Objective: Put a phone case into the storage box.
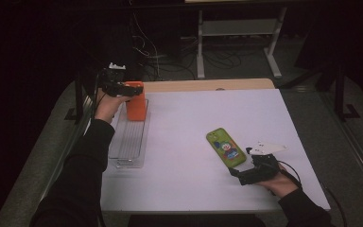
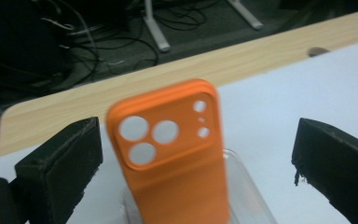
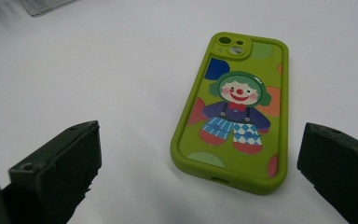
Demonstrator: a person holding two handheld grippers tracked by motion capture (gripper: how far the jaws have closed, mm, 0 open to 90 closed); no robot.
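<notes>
The orange phone case (image 2: 172,158) stands upright at the far end of a clear plastic rack (image 1: 130,142) that lies along the left edge of the white table (image 1: 189,123), its camera cutouts at the top and facing the left gripper (image 2: 196,163). That gripper's two black jaws stand wide apart on either side of the case with clear space between each pad and the orange edge — nothing is clamped. In the high view the left gripper (image 1: 123,87) sits at the top of the case (image 1: 135,101), held by a hand whose dark sleeve runs up along the left side of the table, and the case rises from the rack's far end while the rest of the rack lies bare toward the person. Well apart from all this, near the right front of the table, a green phone case (image 1: 225,147) lies flat with its printed clown picture up. The right gripper (image 1: 246,175) rests low just beside its near end; in the right gripper view the green case (image 3: 233,112) lies ahead between the two jaws — which are spread wide and touch nothing. Beyond the white surface a strip of bare wood (image 1: 208,85) shows at the table's far edge.
</notes>
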